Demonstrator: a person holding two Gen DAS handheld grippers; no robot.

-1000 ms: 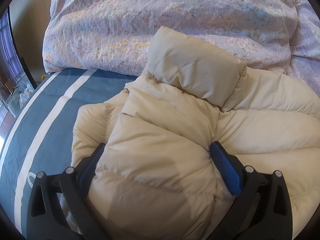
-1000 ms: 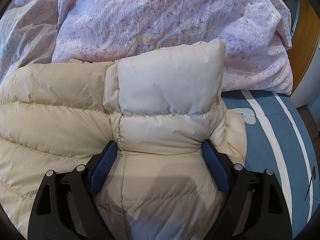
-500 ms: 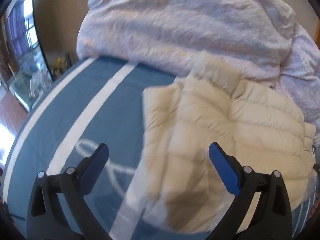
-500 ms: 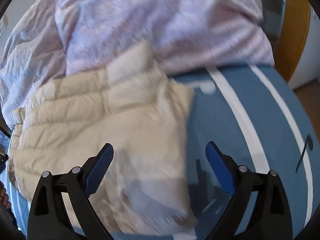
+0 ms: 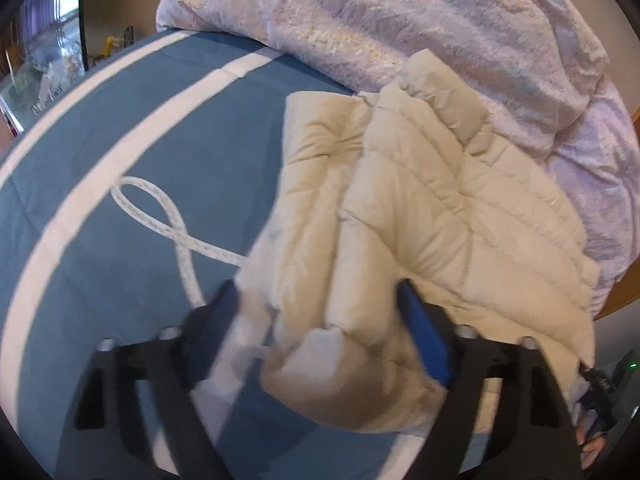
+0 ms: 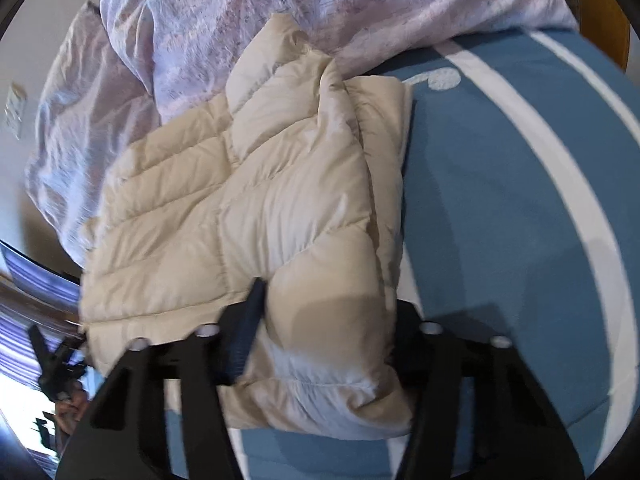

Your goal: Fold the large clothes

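A cream quilted puffer jacket (image 5: 432,208) lies folded on the blue bedsheet (image 5: 132,152), its collar against the duvet. My left gripper (image 5: 320,320) is at the jacket's near left corner. Its jaws are closing, and a thick bulge of padding fills the gap, with the blue pad (image 5: 424,340) pressed into it. In the right wrist view the same jacket (image 6: 240,200) fills the middle. My right gripper (image 6: 328,332) is closing on the near right corner. One pad (image 6: 246,320) is dug into the padding, and the other finger is partly hidden behind the fabric.
A lilac floral duvet (image 5: 400,20) is heaped along the far side of the bed. White stripes (image 6: 568,160) cross the sheet. A wooden edge (image 6: 608,12) stands at the far right, glass and clutter (image 5: 40,52) at the far left. A hand (image 6: 72,404) shows low at the left.
Both grippers left the collar end, swung outward over the blue sheet with open jaws, and now have their jaws narrowed on the jacket's near corners. The views have rolled.
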